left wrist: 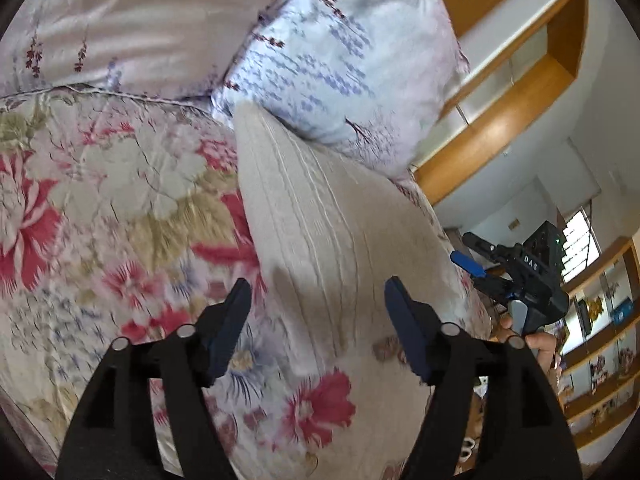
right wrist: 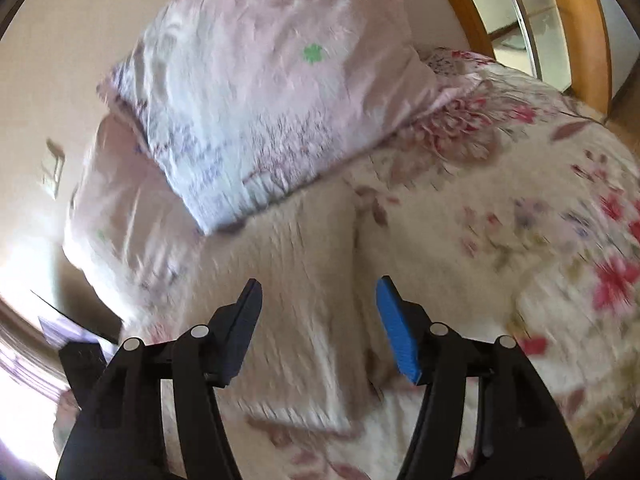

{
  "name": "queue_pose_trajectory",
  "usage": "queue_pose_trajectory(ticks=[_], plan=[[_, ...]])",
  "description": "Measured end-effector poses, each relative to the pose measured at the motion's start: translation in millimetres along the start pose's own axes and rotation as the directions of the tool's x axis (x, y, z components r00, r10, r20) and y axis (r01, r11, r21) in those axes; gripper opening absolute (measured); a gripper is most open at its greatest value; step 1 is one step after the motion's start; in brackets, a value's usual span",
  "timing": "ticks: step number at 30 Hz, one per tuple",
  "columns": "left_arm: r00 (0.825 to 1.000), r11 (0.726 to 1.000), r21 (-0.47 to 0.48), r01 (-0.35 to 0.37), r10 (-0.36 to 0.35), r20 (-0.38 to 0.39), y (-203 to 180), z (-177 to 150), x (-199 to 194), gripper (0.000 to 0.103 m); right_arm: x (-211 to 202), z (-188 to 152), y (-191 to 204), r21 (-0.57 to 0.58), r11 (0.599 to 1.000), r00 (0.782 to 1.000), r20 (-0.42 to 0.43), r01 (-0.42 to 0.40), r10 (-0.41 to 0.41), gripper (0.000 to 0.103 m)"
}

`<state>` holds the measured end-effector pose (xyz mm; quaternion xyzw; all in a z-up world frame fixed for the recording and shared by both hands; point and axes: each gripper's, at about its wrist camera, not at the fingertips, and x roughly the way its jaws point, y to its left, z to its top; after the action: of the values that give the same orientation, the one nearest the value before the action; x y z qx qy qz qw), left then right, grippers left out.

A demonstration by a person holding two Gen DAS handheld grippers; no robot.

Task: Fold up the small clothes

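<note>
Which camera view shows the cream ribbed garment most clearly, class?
The left wrist view: the cream ribbed garment is sharp, ribs visible, lying on the floral quilt. In the right wrist view it is motion-blurred.

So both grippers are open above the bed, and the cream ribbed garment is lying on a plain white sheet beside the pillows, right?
Not quite: the cream ribbed garment lies on a floral bedspread with red and pink flowers, not a plain white sheet; the left wrist view shows it clearly. The rest holds: the left gripper and right gripper are both open, with the pillows beside the garment.

Bright daylight — motion blur, heavier in the right view — curved fisheye edges, window glare.
</note>
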<state>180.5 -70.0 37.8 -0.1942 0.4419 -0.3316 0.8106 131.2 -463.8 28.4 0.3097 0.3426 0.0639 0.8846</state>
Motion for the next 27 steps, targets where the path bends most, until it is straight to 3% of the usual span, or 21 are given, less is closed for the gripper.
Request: queue_pose_trajectory(ticks=[6,7,8,10,11,15,19,24,25,27], plan=[[0.998,0.996,-0.062,-0.057,0.055,-0.032,10.2,13.7,20.8,0.075,55.1,20.1,-3.5,0.065,0.998,0.997,-0.077,0.020,-0.015,0.061],[0.998,0.995,-0.077,-0.061,0.058,-0.040,12.9,14.3,24.6,0.075,64.3,18.3,-0.7,0.054,0.998,0.995,-0.092,0.028,-0.023,0.051],[0.997,0.994,-0.090,-0.062,0.058,-0.048,15.8,15.0,28.2,0.075,70.1,15.5,2.9,0.033,0.999,0.994,-0.102,0.034,-0.031,0.034],[0.997,0.992,-0.116,-0.058,0.051,-0.067,20.9,15.2,34.9,0.075,73.6,11.6,14.0,-0.050,0.996,0.995,-0.070,0.071,-0.075,0.014],[0.997,0.992,-0.119,-0.053,0.045,-0.068,21.7,15.7,37.2,0.075,70.6,11.2,18.6,-0.083,0.994,0.996,-0.041,0.073,-0.076,0.012],[0.997,0.994,-0.090,-0.056,0.051,-0.054,17.1,16.9,40.9,0.078,52.2,15.8,29.4,-0.136,0.984,0.993,0.066,0.111,-0.103,0.011],[0.997,0.995,-0.091,-0.049,0.043,-0.060,14.8,17.7,47.5,0.078,77.9,15.0,11.3,-0.116,0.966,0.973,0.001,0.231,-0.232,0.010],[0.998,0.994,-0.094,-0.055,0.051,-0.045,14.6,18.2,48.7,0.080,85.3,13.5,0.6,-0.093,0.969,0.972,-0.028,0.230,-0.234,0.012],[0.998,0.994,-0.097,-0.057,0.054,-0.039,15.3,18.8,48.0,0.080,82.4,15.0,0.4,-0.082,0.973,0.975,-0.036,0.216,-0.219,0.018],[0.998,0.992,-0.113,-0.052,0.050,-0.023,18.2,19.7,45.2,0.080,73.6,16.8,-1.1,-0.043,0.980,0.980,-0.046,0.193,-0.195,0.044]])
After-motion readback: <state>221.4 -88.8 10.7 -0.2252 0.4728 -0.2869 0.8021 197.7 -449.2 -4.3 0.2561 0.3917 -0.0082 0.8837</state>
